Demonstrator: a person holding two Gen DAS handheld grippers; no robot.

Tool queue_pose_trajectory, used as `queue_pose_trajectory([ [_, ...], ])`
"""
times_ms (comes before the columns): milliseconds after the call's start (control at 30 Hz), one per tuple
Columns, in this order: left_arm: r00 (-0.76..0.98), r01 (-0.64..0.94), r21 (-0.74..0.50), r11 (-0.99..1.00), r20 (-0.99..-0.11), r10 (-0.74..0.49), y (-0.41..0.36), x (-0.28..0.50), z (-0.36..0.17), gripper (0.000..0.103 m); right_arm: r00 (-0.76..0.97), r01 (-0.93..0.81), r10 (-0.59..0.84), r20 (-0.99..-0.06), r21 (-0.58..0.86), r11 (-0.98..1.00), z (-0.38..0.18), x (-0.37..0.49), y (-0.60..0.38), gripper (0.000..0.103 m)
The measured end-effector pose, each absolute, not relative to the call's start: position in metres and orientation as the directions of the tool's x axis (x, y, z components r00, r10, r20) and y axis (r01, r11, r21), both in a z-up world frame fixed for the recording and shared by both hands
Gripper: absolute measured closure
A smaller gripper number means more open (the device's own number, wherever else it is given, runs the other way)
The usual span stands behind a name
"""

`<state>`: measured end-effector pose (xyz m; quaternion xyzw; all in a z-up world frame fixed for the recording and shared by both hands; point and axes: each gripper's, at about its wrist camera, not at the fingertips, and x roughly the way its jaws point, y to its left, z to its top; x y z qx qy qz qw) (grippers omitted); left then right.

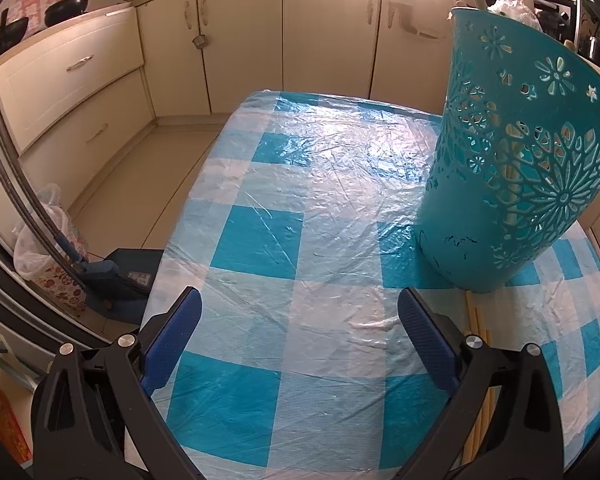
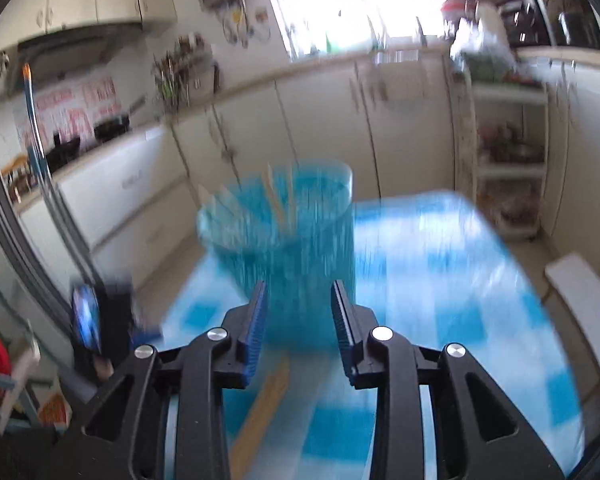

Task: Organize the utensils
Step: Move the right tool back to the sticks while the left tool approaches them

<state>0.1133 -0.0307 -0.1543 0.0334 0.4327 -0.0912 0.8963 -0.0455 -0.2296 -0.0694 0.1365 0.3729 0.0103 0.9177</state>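
Observation:
A teal perforated plastic holder stands on the blue-and-white checked table at the right of the left wrist view, with pale chopsticks showing through its holes. More pale chopsticks lie on the table below it, partly hidden by my left gripper's right finger. My left gripper is open and empty over the table. The right wrist view is blurred by motion: the holder stands ahead with chopsticks sticking out, and loose chopsticks lie on the table below my right gripper, which is open and empty.
The table is covered with crinkled clear plastic. Cream kitchen cabinets run behind it, with black pans on the counter. A white bag and a blue object sit on the floor at the table's left.

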Motion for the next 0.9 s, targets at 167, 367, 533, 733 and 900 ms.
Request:
queue_pose_trajectory([
  [167, 0.616, 0.177, -0.037, 0.983, -0.775, -0.140, -0.026, 0.112, -0.152, 0.008, 0.607, 0.068, 0.173, -0.776, 0.268, 0.961, -0.112, -0.029, -0.210, 0.084],
  [367, 0.617, 0.168, -0.056, 0.984, -0.773, -0.149, -0.023, 0.113, -0.152, 0.008, 0.559, 0.053, 0.156, -0.814, 0.223, 0.973, -0.125, -0.014, -0.192, 0.084],
  [533, 0.616, 0.169, -0.059, 0.984, -0.773, -0.152, -0.023, 0.114, -0.152, 0.008, 0.549, 0.035, 0.126, -0.826, 0.173, 0.984, -0.126, -0.011, -0.185, 0.085],
  [733, 0.615, 0.167, -0.061, 0.984, -0.773, -0.152, -0.023, 0.114, -0.153, 0.008, 0.546, -0.005, 0.087, -0.833, 0.100, 0.995, -0.131, -0.015, -0.181, 0.091],
  [900, 0.615, 0.172, -0.062, 0.983, -0.773, -0.157, -0.023, 0.114, -0.153, 0.008, 0.540, -0.038, 0.051, -0.840, 0.036, 0.999, -0.135, -0.016, -0.186, 0.094],
])
